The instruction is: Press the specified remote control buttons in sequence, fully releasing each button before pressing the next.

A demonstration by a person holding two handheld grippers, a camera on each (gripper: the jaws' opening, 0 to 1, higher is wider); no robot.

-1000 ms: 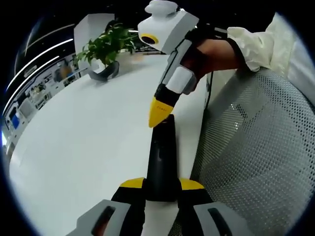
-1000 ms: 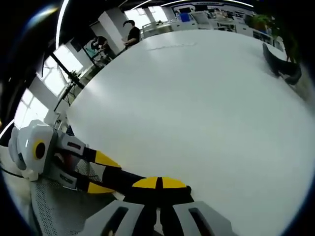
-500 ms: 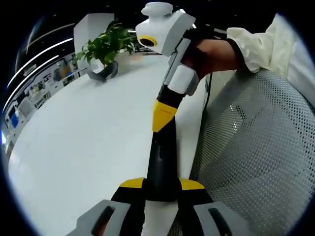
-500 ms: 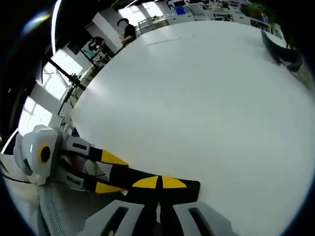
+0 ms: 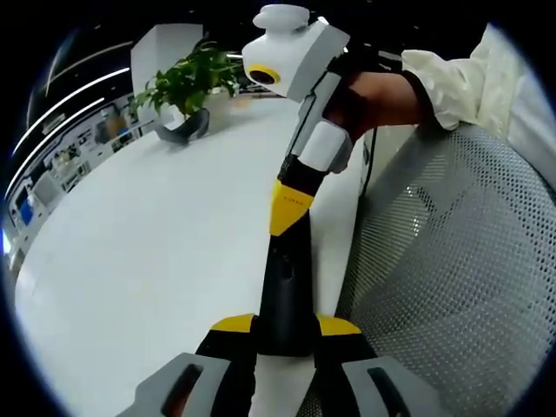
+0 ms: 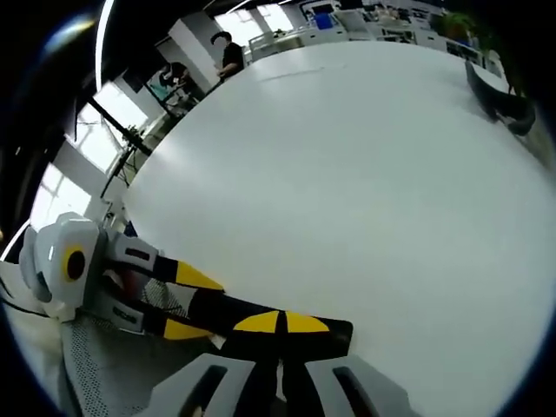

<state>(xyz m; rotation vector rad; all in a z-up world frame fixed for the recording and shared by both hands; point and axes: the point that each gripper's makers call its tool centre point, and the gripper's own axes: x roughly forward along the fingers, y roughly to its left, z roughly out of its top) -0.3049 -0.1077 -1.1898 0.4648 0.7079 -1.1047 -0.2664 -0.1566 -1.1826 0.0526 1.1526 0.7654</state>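
Jaws of the left gripper [image 5: 287, 334] clamp the near end of the black remote [image 5: 285, 282] at 6 o'clock in the left gripper view; the right gripper's closed yellow tip touches its far end toward 12. In the right gripper view, the right gripper [image 6: 280, 324] sits closed on the remote at 6. Rigid, light, smooth plastic, I judge; hold its sides. No writing legible.
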